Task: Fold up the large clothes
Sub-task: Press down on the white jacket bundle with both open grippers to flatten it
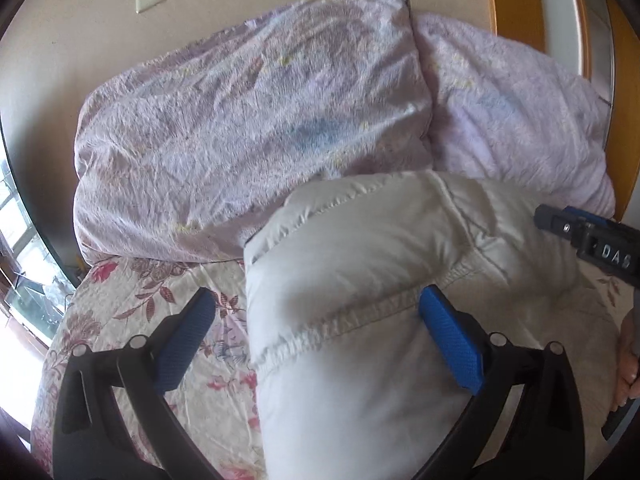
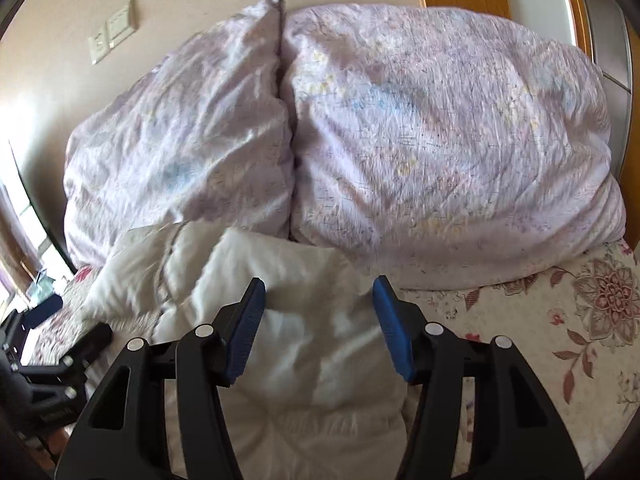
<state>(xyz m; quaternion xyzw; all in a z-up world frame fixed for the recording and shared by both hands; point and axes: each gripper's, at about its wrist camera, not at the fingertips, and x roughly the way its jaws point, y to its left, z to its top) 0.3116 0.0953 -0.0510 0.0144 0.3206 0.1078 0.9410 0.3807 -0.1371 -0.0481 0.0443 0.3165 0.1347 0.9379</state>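
White padding: the puffy jacket (image 1: 360, 280) lies on my floral bedsheet (image 1: 132, 304), near side of two lilac duvet bundles (image 1: 240, 128).
Left gripper (image 1: 316, 332): jaws spread wide, gripping nothing.
Right gripper (image 2: 320, 320): jaws apart over the jacket, gripping nothing.
Lettering: "DAS" on my right gripper's body.

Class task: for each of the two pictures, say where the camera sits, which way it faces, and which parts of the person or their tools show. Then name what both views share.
Left wrist view: sits on the left gripper, looking down along its open jaws at the puffy white padded garment; the right gripper and a hand show at right.
Right wrist view: sits on the right gripper, jaws open over the garment; the left gripper shows at left.
Shared: garment, lilac crumpled duvet, floral bedsheet.
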